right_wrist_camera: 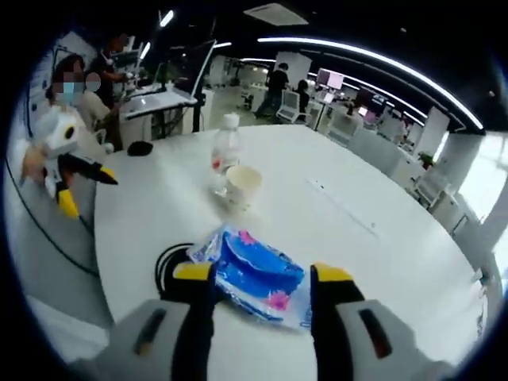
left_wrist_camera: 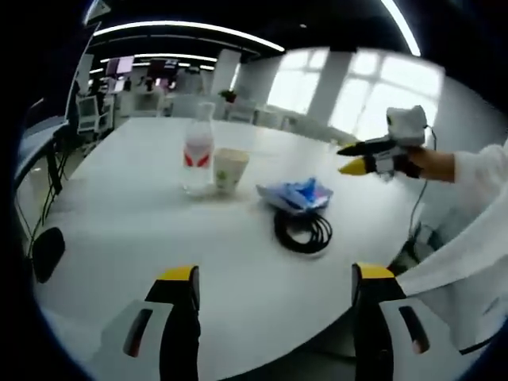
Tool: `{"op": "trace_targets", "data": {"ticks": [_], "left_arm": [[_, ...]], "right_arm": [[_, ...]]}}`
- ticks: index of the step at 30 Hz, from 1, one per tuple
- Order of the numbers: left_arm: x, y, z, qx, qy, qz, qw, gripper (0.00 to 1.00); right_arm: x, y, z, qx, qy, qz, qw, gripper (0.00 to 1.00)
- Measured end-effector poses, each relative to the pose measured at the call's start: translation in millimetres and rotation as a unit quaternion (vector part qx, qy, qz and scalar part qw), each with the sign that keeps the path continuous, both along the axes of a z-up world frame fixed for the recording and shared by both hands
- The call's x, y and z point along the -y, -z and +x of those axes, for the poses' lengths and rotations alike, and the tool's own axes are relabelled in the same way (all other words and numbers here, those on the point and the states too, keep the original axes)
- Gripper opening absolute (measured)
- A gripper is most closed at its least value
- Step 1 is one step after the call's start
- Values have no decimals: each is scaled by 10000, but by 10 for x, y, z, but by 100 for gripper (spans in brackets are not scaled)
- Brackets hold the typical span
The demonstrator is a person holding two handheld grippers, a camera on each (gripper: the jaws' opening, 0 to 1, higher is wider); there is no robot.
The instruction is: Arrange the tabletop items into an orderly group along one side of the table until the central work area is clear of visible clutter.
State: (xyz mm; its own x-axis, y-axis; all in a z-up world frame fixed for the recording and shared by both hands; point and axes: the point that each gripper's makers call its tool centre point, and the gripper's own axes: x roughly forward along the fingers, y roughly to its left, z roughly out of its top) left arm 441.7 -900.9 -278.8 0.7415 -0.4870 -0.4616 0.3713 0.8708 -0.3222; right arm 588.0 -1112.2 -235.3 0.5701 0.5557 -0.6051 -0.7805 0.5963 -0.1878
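**Four items bunched mid-table, nothing gripped yet**

White and glossy, the big table point(left_wrist_camera: 119, 198) sits in an open-plan office under long strip lights.

Left gripper view: the left gripper point(left_wrist_camera: 274, 298) hangs over the near edge, its yellow-tipped jaws spread wide and empty. Well ahead stand a clear plastic bottle point(left_wrist_camera: 198, 147) with a red label and, just beside it, a pale paper cup point(left_wrist_camera: 230, 169). Nearer lies a crinkly blue plastic packet point(left_wrist_camera: 295, 195), overlapping a coil of black cable point(left_wrist_camera: 303, 230). The right gripper point(left_wrist_camera: 367, 156) comes in from the right, held in the air above the table; its jaws look close together, but I cannot tell for sure.

Right gripper view: the right gripper point(right_wrist_camera: 255, 274) frames the packet point(right_wrist_camera: 258, 278) between open jaws, not clamped on it. The cable coil point(right_wrist_camera: 171, 266) peeks out to its left; bottle point(right_wrist_camera: 225, 155) and cup point(right_wrist_camera: 242, 185) stand farther off.

Risks, as I judge them: the slick film could slip or bunch in a pinch, dragging the loose coil with it. The light cup and tall, narrow bottle would topple if nudged high rather than low.
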Motion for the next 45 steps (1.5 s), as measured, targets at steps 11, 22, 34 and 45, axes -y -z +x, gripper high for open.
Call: {"op": "trace_targets", "data": {"ticks": [11,22,34,45], "left_arm": [[58,-127,174,-9,351,204,9992,72],[242,-253,466,49,469,217,9987,69],[890,-314,998,155,209,459,9986,64],[1328,-121,1221,-151,158,938,9954,53]], "right_arm": [[191,-39,-143,-17,385,-30,9993,44],[333,47,-157,-182,605,108,9979,40],[502,352,114,-729,281,483,9958,35],[453,613,290,-1259,-2,713,9895,28]]}}
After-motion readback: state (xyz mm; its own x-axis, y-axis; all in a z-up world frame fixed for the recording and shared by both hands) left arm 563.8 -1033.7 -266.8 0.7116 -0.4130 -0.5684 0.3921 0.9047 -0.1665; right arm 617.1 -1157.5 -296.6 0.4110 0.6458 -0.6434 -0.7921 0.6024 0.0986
